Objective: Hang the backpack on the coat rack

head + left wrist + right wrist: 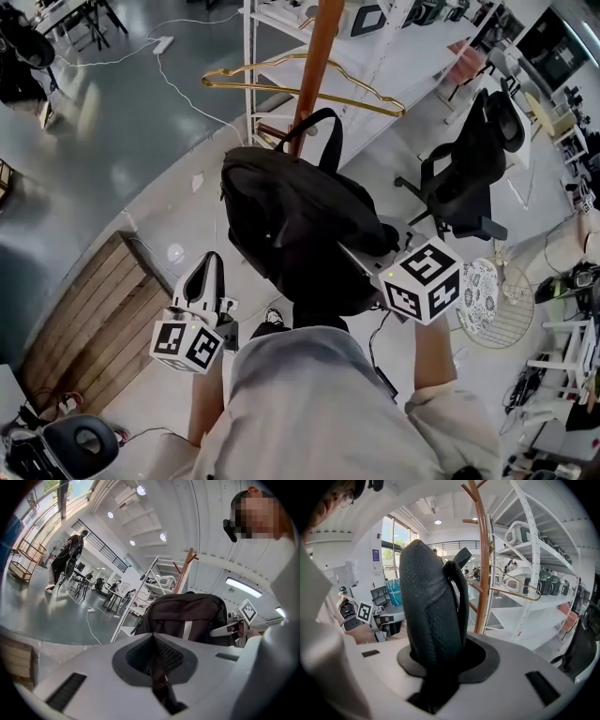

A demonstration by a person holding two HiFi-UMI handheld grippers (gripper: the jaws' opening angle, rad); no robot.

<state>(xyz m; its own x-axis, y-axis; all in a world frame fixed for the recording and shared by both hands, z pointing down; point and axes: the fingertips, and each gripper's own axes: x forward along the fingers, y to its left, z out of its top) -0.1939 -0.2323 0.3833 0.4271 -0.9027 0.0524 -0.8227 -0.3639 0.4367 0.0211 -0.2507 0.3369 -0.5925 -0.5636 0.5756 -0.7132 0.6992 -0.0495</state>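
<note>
Head view: backpack hangs in the air just in front of the coat rack, not on a hook yet. Your left gripper pinches a thin strap; your right gripper clamps its padded strap. Hooking the loop is what's left.

A: Can you read any words or numbers here?
B: No, not one.
A: What about the big cube and the small cube?
B: They have black and white square patterns. Those are not letters.
A: And the blue sign by the window?
B: It is too small to read.
</note>
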